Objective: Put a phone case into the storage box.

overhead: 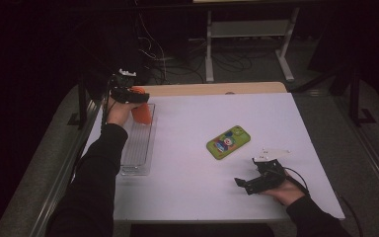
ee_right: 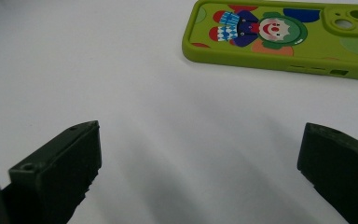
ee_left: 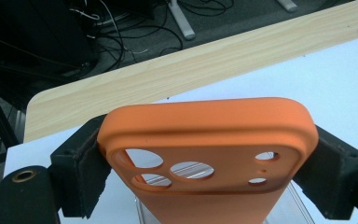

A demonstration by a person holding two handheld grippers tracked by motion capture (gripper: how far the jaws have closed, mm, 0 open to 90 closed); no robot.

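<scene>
Two tools are working over the white tabletop [overhead: 202, 187]. The left tool [ee_left: 207, 161] is clamping an orange phone case [ee_left: 209, 135] by its side edges, holding it upright over the far end of a clear tray [overhead: 137, 148]. The right tool [ee_right: 200, 163] is resting with jaws apart, near a green phone case [overhead: 228, 141] lying flat.
</scene>
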